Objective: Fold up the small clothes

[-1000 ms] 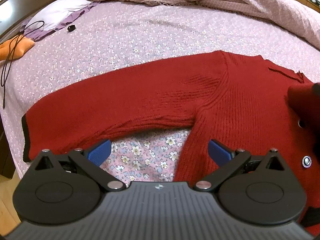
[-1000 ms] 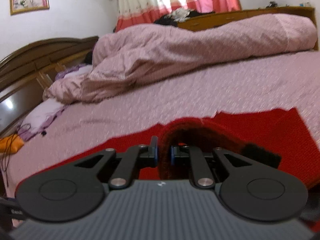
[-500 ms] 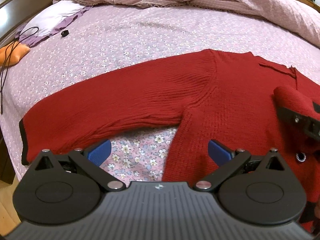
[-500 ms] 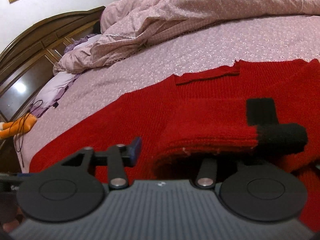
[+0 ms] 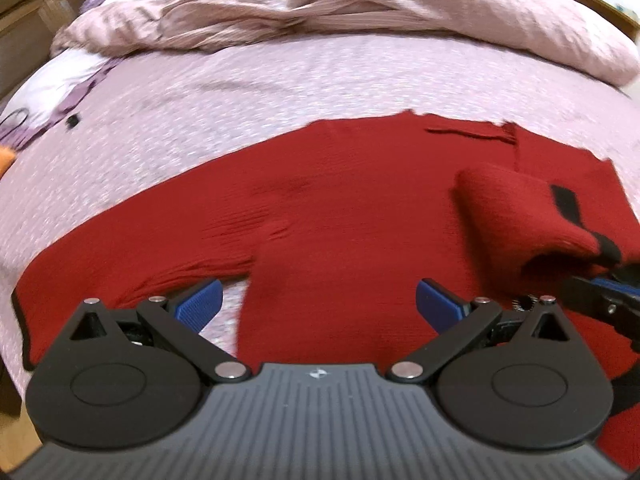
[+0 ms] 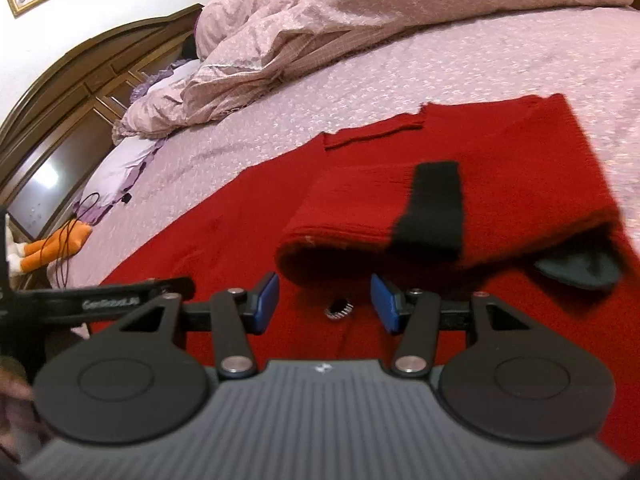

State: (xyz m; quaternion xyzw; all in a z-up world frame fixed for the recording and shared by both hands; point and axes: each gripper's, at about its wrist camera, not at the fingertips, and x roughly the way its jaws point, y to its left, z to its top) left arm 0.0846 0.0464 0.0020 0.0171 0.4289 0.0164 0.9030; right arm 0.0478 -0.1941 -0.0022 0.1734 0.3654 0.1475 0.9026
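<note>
The left gripper [image 5: 318, 306] points steeply downward, its two blue pads [image 5: 198, 306] spread wide apart with nothing pressed between them. The right gripper [image 6: 326, 300] tilts down less sharply; its jaws have just been opening and now stand about half apart, the blue fingertips [image 6: 266, 300] clear of any contact, nothing gripped between them. In the left wrist view the right gripper's fingers sit just beyond the left one's right finger.

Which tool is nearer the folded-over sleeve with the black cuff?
Right. The right tool sits just before the folded sleeve, open; the left tool hovers farther along the sweater body.
</note>
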